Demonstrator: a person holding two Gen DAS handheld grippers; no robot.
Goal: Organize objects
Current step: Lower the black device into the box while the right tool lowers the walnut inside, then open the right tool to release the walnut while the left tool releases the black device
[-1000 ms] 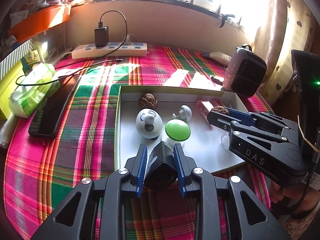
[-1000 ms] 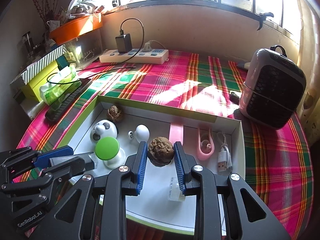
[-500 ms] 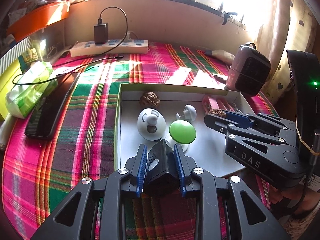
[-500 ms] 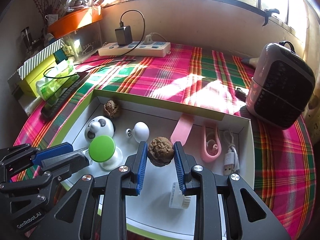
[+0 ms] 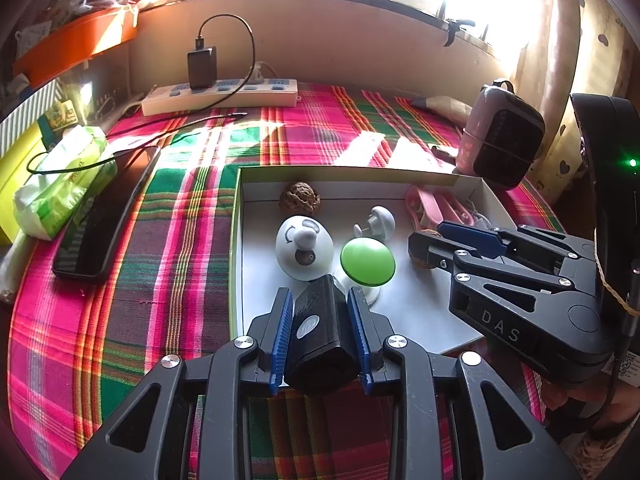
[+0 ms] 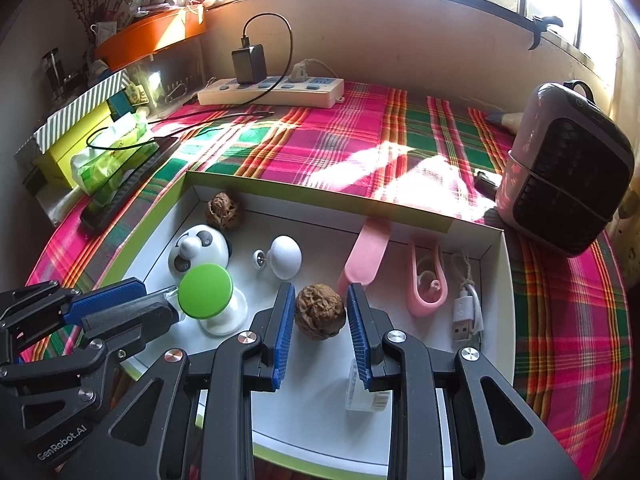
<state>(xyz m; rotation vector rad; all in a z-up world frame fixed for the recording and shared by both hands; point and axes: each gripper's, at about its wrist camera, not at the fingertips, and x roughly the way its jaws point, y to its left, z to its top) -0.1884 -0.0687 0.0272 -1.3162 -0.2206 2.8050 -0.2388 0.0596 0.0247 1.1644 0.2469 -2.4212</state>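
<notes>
A shallow white box (image 6: 503, 280) with a green rim (image 5: 236, 220) lies on the plaid cloth. My left gripper (image 5: 320, 320) is shut on a black box-shaped object (image 5: 320, 340) just above the box's near edge. My right gripper (image 6: 320, 320) has opened; a brown walnut (image 6: 320, 312) lies on the box floor between its pads, with gaps on both sides. Inside the box are a second walnut (image 6: 223, 211), a white panda-shaped toy (image 6: 200, 252), a green-topped white knob (image 6: 206, 290), a small white knob (image 6: 285, 257), pink items (image 6: 426, 280) and a USB cable (image 6: 466, 312).
A pink-and-black heater (image 6: 568, 168) stands right of the box. A power strip (image 6: 272, 92) with a charger sits at the back. A black phone (image 5: 104, 216), a green tissue pack (image 5: 60, 184) and yellow boxes (image 6: 72, 140) lie on the left.
My right gripper lowered into the box and opened, leaving the walnut on the box floor. My left gripper moved slightly forward with the black object.
</notes>
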